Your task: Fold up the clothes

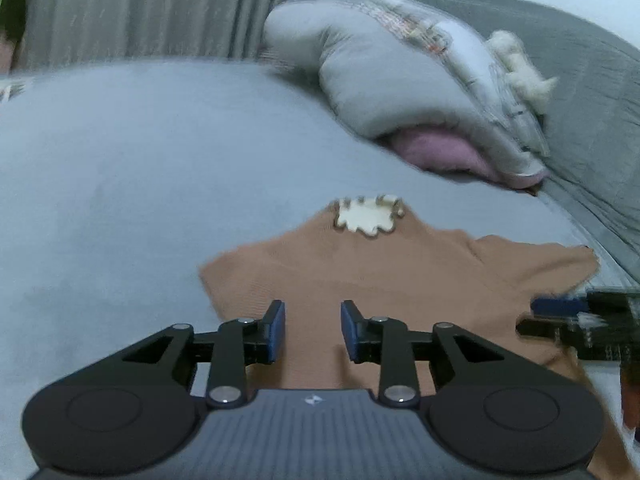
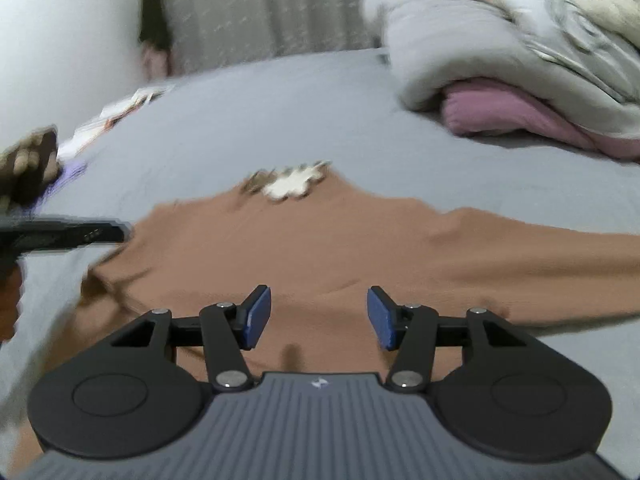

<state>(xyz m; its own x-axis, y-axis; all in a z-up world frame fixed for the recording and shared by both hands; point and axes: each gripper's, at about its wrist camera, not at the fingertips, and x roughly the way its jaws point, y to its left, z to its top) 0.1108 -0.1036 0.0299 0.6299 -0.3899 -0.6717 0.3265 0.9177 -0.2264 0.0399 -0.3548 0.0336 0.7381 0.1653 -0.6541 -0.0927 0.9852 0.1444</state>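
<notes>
A tan-brown garment (image 1: 360, 272) (image 2: 320, 240) with a cream scalloped collar (image 1: 368, 216) (image 2: 292, 182) lies spread flat on the grey bed sheet (image 1: 140, 168) (image 2: 280, 112). My left gripper (image 1: 313, 330) hovers above the garment's near part, its jaws open with only cloth below them and nothing between the blue pads. My right gripper (image 2: 318, 316) also hangs over the near part, jaws open wider and empty. The right gripper's fingers (image 1: 560, 316) show at the right edge of the left wrist view. The left gripper's finger (image 2: 72, 234) shows at the left of the right wrist view.
A bundled grey quilt (image 1: 400, 80) (image 2: 500, 40) with a pink cloth (image 1: 436, 152) (image 2: 512, 116) under it lies at the far right of the bed. A grey curtain (image 1: 140, 8) hangs behind. A hand (image 2: 28, 164) and papers (image 2: 112, 112) are at the far left.
</notes>
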